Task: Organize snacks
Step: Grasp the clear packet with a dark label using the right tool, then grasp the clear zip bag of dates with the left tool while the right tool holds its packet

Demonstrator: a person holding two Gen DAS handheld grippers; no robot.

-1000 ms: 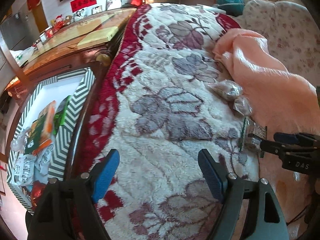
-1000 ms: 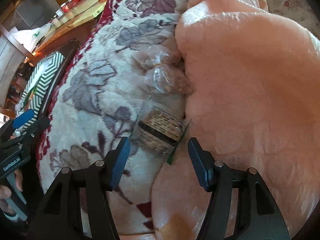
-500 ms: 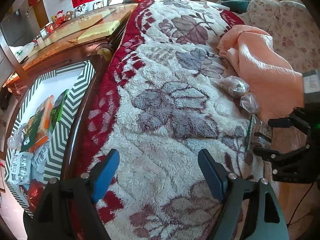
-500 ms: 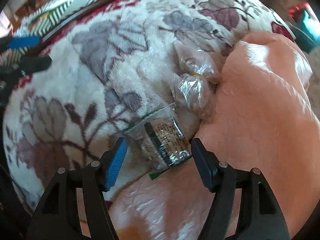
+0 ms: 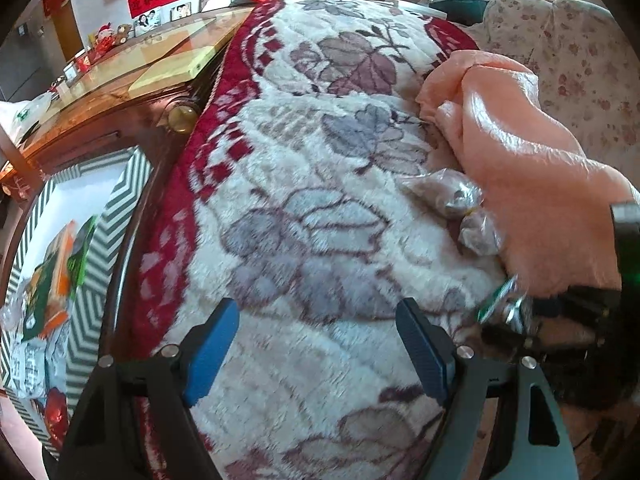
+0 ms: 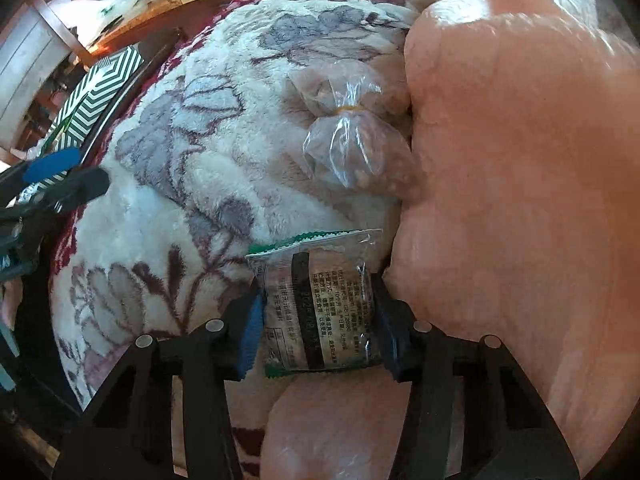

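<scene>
A clear snack packet (image 6: 320,304) with green edges and printed text lies where the floral fleece blanket (image 6: 180,168) meets a peach blanket (image 6: 520,160). My right gripper (image 6: 316,324) is closing on it, a blue pad touching each side edge. Just beyond lie two clear bags of nuts (image 6: 352,132), tied together with a yellow band. My left gripper (image 5: 316,320) hovers open over the floral blanket (image 5: 304,184) with nothing between its fingers. In the left wrist view the packet (image 5: 498,304) and the right gripper (image 5: 540,328) show blurred at the right edge.
A box with a green-and-white chevron rim (image 5: 116,216) stands on the floor left of the blanket, with several snack packets (image 5: 52,280) inside. Behind it is a wooden table (image 5: 120,92) with a glass top. The peach blanket (image 5: 520,168) is bunched up to the right.
My right gripper has come down over the packet, rolled, and closed from wide apart onto its sides. The left gripper has drifted a little over the blanket, still open.
</scene>
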